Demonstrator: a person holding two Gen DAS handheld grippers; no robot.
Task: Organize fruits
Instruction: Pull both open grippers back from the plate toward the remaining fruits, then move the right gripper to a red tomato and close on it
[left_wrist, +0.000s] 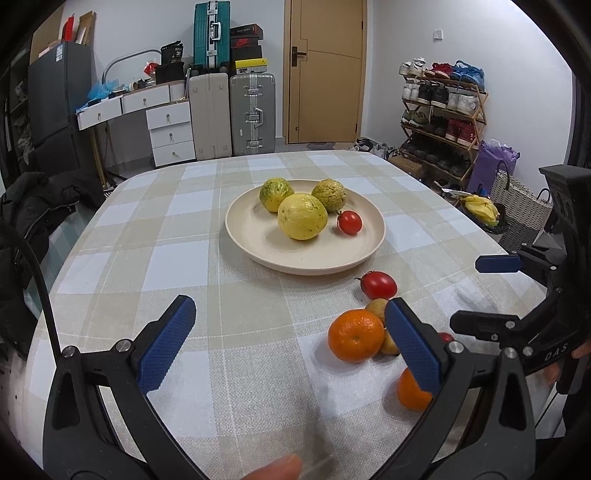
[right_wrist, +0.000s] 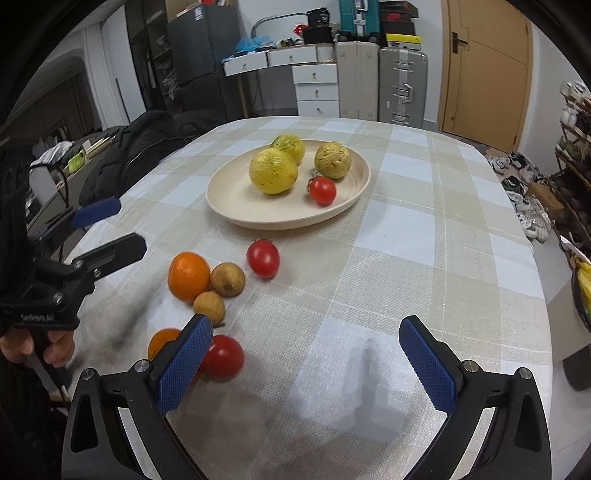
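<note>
A cream plate (left_wrist: 258, 240) (right_wrist: 229, 199) on the checked tablecloth holds three yellow-green round fruits (left_wrist: 302, 216) (right_wrist: 273, 171) and a small red tomato (left_wrist: 349, 222) (right_wrist: 322, 190). Loose on the cloth in front of the plate lie a tomato (left_wrist: 378, 284) (right_wrist: 263, 258), an orange (left_wrist: 355, 335) (right_wrist: 188, 276), two small brown fruits (right_wrist: 227, 279), a second orange (left_wrist: 412, 391) (right_wrist: 162, 341) and another tomato (right_wrist: 222, 357). My left gripper (left_wrist: 291, 339) is open and empty, left of the loose fruit. My right gripper (right_wrist: 306, 354) is open and empty, right of it.
The table edge curves away at left and right. A black jacket (right_wrist: 129, 155) lies on a chair at the left. Suitcases (left_wrist: 251, 114), white drawers and a door stand behind. A shoe rack (left_wrist: 443, 110) and a basket (left_wrist: 517, 206) stand at the right.
</note>
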